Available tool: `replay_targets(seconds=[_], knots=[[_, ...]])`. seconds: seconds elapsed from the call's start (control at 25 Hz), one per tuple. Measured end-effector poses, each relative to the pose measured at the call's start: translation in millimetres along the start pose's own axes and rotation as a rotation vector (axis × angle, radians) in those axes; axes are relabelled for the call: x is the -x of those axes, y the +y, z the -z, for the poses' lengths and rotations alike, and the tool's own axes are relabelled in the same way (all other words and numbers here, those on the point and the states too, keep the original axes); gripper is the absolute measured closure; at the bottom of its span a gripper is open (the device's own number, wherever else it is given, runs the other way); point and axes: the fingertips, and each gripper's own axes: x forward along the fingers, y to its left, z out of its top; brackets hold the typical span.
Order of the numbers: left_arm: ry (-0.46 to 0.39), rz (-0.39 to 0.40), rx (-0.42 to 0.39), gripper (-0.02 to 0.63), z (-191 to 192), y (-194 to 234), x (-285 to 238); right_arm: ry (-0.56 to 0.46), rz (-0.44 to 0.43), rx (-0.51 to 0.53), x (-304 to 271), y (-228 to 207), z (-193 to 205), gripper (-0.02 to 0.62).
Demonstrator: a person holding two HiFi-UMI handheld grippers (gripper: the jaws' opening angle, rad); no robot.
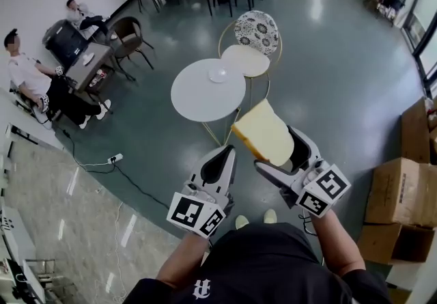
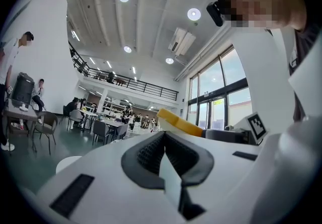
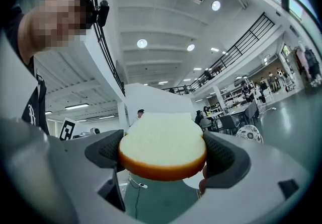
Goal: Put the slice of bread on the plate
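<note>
The left gripper [image 1: 225, 157] is pressing its dark-padded jaws together with nothing between them, raised in the air. Beyond it, a small white round plate [image 1: 218, 75] is sitting on a round white table [image 1: 194, 99]. To the right, the right gripper [image 1: 281, 154] is clamping a pale, brown-crusted slice of bread [image 1: 265, 133] by its edges, aloft and well apart from the plate.

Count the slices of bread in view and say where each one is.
1. The slice of bread is clamped in the right tongs, held in the air short of the round white table that carries the plate. The distant tables are too small to check.
</note>
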Motion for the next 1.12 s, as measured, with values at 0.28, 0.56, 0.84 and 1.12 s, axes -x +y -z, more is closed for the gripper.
replay_targets(seconds=[0.28, 0.56, 0.84, 1.12], knots=[[0.001, -0.006, -0.01, 0.598, 0, 23, 21, 0.006, 0.008, -0.009, -21, 19, 14, 0.098], [0.053, -0.044, 0.001, 0.598, 15, 44, 31, 0.035, -0.012, -0.046, -39, 28, 30, 0.098], [0.14, -0.126, 0.029, 0.598, 47, 82, 29, 0.099, -0.042, -0.097, -67, 19, 60, 0.098], [0.169, -0.193, 0.033, 0.598, 66, 125, 2, 0.145, -0.074, -0.117, -109, -16, 78, 0.098]])
